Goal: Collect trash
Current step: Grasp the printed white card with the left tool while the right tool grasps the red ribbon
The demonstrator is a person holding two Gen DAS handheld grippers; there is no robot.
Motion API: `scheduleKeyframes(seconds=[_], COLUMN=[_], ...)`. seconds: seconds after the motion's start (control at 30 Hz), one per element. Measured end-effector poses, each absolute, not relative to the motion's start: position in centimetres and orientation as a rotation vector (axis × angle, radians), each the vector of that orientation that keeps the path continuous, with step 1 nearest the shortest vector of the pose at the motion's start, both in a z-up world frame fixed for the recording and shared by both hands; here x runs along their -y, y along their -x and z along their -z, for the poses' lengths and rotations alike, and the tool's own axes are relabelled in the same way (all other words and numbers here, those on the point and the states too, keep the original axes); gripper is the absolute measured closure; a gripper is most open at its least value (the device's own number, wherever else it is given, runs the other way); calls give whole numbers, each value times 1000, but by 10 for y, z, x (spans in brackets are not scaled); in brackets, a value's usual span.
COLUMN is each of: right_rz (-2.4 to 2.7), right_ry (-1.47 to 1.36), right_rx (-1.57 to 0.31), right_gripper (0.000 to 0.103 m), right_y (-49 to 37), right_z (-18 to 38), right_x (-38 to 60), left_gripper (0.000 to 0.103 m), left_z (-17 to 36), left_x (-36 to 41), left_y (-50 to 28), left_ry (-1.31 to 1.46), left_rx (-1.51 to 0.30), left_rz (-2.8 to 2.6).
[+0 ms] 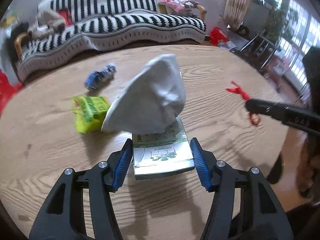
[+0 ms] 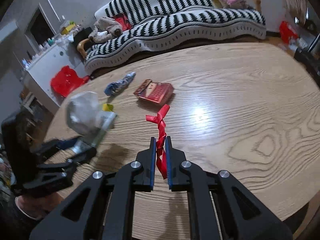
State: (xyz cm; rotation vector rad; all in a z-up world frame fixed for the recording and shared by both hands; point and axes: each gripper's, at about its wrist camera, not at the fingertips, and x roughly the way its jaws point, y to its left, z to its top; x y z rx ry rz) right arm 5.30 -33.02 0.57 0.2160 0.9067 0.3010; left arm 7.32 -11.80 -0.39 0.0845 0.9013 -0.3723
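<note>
My left gripper (image 1: 161, 142) is shut on a silver and green cigarette pack (image 1: 163, 160), held just above the wooden table (image 1: 50, 150). A crumpled white tissue (image 1: 152, 96) bulges out of the pack's far end. My right gripper (image 2: 160, 139) is shut on a twisted red strip (image 2: 161, 120) whose far end trails over the table. In the left wrist view the right gripper (image 1: 250, 104) shows at the right with the red strip (image 1: 238, 91). The right wrist view shows the left gripper (image 2: 80, 150) and the tissue (image 2: 84, 114) at the left.
Loose on the table lie a green wrapper (image 1: 90, 112), a blue wrapper (image 1: 100, 77) and a red pack (image 2: 155, 92). A striped sofa (image 1: 120, 26) stands beyond the table's far edge. A red bag (image 2: 65, 80) lies on the floor at the left.
</note>
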Motion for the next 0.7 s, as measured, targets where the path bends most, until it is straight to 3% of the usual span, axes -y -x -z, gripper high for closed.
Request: scheduleKeyframes(seconds=[0.3, 0.43, 0.7], right_rz=[-251, -243, -253], right_ry=[-207, -198, -223], right_rx=[-957, -966, -983], right_gripper=[93, 93, 93], right_y=[-49, -50, -53], right_z=[5, 9, 14], right_x=[332, 332, 332], left_gripper=[46, 46, 46], left_z=[18, 10, 21], left_x=[104, 111, 88], left_y=[-84, -79, -93], left_ry=[126, 68, 401], left_rx=[-1046, -995, -1077], left_rz=[420, 408, 527])
